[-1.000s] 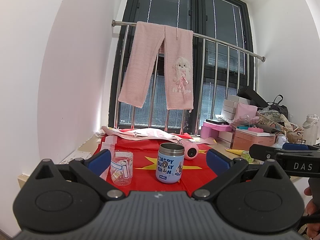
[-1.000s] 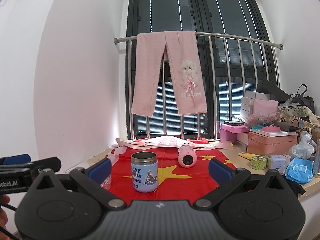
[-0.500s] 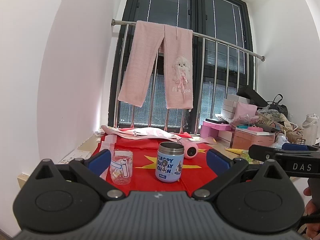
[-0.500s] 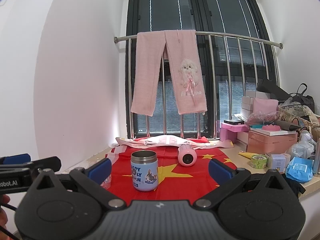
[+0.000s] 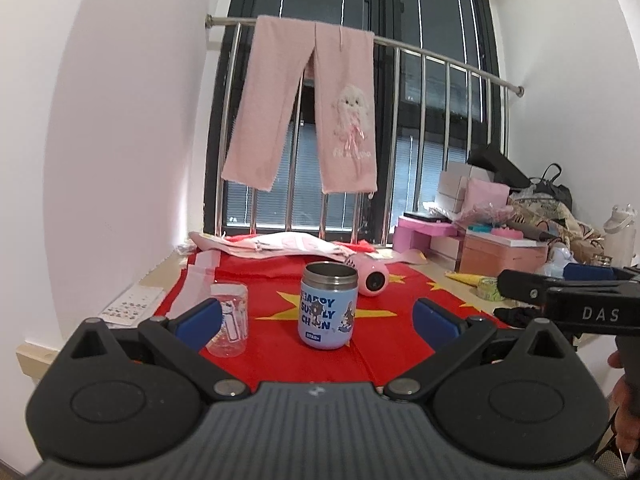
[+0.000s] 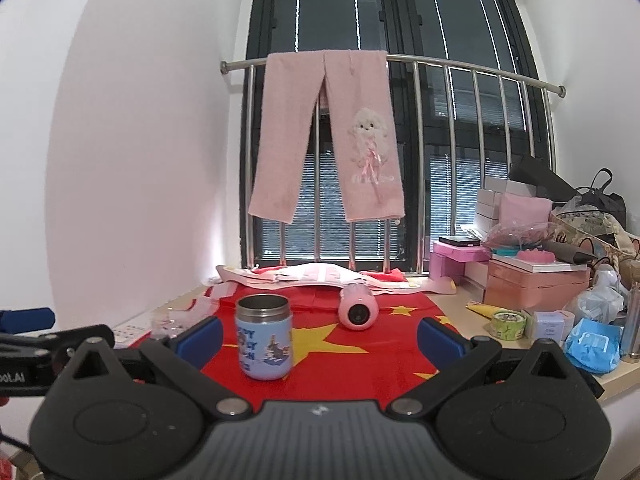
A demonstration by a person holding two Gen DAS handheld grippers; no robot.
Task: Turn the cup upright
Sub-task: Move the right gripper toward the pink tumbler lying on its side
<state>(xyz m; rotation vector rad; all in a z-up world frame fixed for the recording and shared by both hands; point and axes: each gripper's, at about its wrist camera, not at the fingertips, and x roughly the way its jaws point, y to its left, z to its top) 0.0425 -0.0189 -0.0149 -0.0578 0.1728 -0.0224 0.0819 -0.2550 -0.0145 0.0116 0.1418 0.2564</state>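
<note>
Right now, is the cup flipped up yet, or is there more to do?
The blue cup already stands upright, mouth up. Nothing is in hand: the left gripper and right gripper are both open and empty. The pink cup behind it lies on its side, so that one probably needs standing up.

You're looking at a light-blue cup [image 5: 328, 312] with a steel rim, dark-blue lettering and cartoon prints, on a red cloth [image 5: 280, 344] with yellow stars. Your gripper fingertips [image 5: 200, 318] are blue. The hanging trousers [image 5: 304, 112] are pink, and so is the cylinder [image 6: 357, 312].
</note>
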